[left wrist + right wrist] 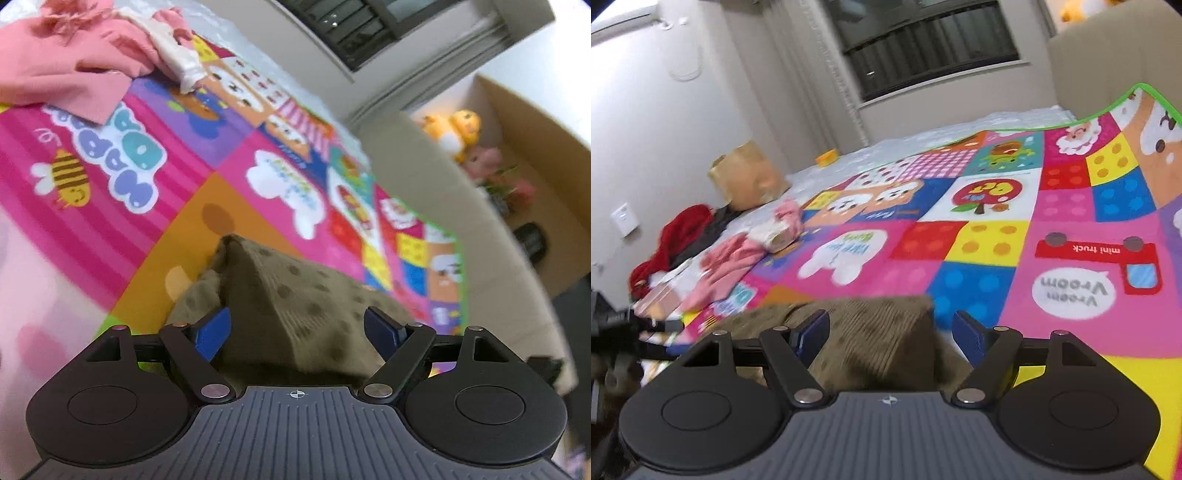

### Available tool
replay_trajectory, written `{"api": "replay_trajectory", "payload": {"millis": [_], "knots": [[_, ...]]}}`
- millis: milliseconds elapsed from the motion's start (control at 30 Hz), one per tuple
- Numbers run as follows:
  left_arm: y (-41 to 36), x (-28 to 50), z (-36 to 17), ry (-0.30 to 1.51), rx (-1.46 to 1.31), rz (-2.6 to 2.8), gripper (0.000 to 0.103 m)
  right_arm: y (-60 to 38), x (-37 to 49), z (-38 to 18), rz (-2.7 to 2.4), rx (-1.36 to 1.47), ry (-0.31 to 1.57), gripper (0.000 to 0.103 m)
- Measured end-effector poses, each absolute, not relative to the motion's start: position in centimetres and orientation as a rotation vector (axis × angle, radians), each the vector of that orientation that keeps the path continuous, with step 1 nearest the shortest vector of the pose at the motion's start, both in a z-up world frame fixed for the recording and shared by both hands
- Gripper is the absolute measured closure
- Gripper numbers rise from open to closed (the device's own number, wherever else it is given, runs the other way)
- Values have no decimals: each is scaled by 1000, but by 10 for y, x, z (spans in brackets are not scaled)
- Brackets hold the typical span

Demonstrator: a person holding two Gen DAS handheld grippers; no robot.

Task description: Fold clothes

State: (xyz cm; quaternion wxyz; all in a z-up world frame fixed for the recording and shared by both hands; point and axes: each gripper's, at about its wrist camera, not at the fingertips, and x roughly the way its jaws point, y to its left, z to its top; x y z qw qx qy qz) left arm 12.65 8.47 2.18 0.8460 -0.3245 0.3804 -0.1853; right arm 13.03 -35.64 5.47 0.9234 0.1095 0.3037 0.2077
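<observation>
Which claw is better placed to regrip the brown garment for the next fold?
Probably left: the left claw is open around a raised peak of the brown garment. The right claw is also open, facing a flatter edge.

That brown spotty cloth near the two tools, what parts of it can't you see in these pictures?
- Near part of the brown spotted cloth: left wrist view, hidden behind the black body of the left tool.
- Same cloth: right wrist view, blurred, spots unreadable, lower part hidden behind the right tool.
- What garment it is: cannot tell; only a bunched heap shows.
- Pink clothes pile: cut off by the top-left edge.
</observation>
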Motion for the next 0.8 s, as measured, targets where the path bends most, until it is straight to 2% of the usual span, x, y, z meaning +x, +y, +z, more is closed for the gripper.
{"api": "replay_trajectory", "payload": {"millis": [33,100,133,300,500,600,733,800], "knots": [[78,133,18,812,-657,-377,27,-347,136,48,417,173,634,31],[64,135,12,851,-524,-335,54,-327,146,30,353,12,678,44],[58,135,9,869,-458,-314,53,-323,150,18,333,-43,721,48],[68,112,16,867,-265,-290,52,-334,144,13,330,-58,740,47],[71,98,80,649,-330,-448,52,-317,126,66,408,-68,575,47],[46,108,86,608,-376,-562,48,-293,127,74,492,-41,540,47],[11,124,39,770,-326,-542,49,-257,140,33,497,-115,655,47],[1,127,8,875,-274,-495,57,-251,140,7,481,-180,701,45]]}}
